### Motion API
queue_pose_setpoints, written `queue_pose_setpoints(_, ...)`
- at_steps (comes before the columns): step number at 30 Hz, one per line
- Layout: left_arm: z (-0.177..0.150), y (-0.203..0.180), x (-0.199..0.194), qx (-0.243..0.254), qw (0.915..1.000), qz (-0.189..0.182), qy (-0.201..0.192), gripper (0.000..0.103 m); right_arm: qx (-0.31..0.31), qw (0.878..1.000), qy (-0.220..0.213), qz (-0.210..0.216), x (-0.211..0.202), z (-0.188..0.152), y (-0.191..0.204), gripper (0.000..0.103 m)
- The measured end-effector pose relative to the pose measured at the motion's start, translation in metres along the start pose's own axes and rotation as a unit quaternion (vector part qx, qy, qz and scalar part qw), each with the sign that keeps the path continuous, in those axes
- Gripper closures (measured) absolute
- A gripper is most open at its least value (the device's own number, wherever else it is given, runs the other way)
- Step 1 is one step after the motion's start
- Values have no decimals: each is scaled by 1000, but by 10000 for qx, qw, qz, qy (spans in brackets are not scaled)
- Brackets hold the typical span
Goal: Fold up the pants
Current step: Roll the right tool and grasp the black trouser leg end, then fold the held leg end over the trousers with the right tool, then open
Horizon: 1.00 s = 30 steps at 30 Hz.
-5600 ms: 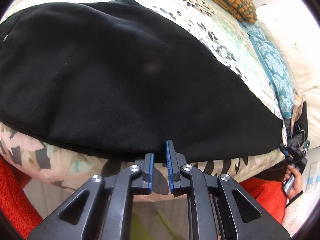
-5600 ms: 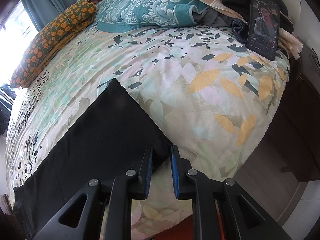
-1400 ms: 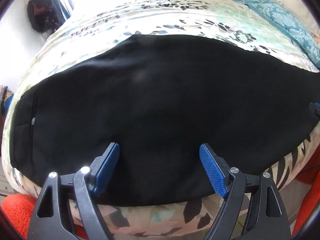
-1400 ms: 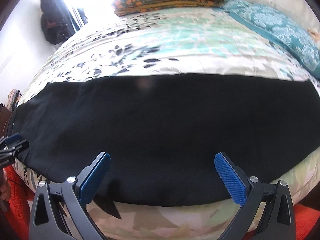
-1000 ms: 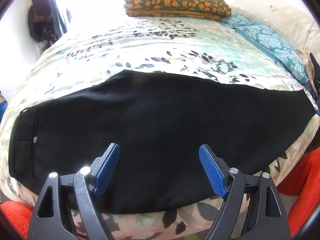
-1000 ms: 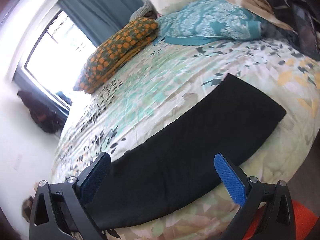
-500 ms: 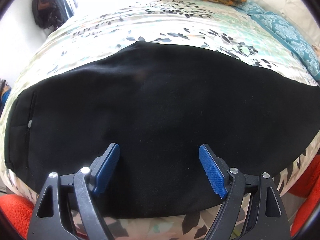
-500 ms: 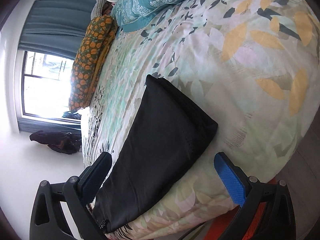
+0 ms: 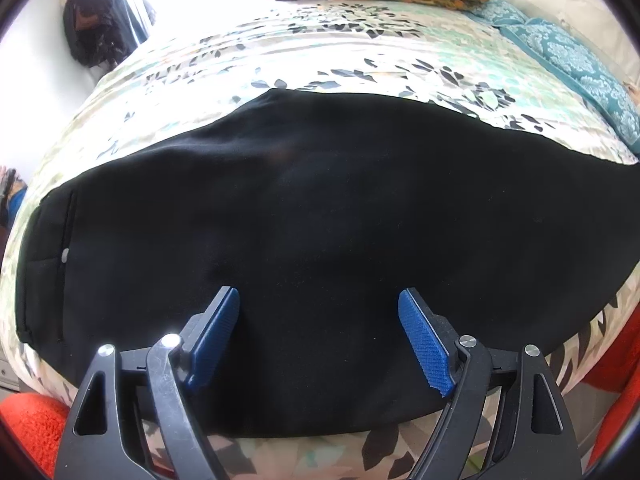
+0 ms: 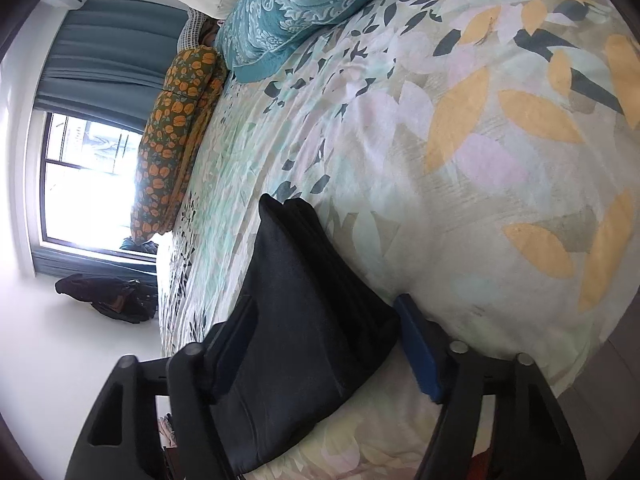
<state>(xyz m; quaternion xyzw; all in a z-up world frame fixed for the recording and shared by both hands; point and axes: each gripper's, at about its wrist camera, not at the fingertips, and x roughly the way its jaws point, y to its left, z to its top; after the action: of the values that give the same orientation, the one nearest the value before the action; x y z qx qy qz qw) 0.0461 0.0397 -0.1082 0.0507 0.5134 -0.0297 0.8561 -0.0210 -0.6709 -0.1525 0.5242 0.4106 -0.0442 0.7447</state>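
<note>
Black pants [image 9: 320, 220] lie flat on bed [image 9: 360, 52].

window [image 10: 84, 184] bright | teal curtain [image 10: 108, 48] | white wall [image 10: 60, 352] | floral bed [image 10: 460, 160]

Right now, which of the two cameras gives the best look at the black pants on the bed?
The left wrist view. There the black fabric pants spread flat across the floral bedspread, nearly their full length, waistband at the left. The right wrist view shows only the cuff end, seen lengthwise between the right tool's open fingers.
</note>
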Motion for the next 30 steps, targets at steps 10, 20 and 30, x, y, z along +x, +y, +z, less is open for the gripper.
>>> queue_pose_setpoints(10, 2, -1, -3, -126, 9997, -212, -29, 19, -893, 9899, 224, 1082, -19, -48, 86, 84)
queue_pose_setpoints(20, 8, 39, -15, -977, 9942, -409, -156, 19, -1491, 9552, 1457, 2101, 101, -222, 239, 84)
queue_pose_setpoints(30, 2, 98, -12, -1836, 9824, -289, -174, 19, -2922, 9116, 2526, 1404, 241, -418, 307, 80)
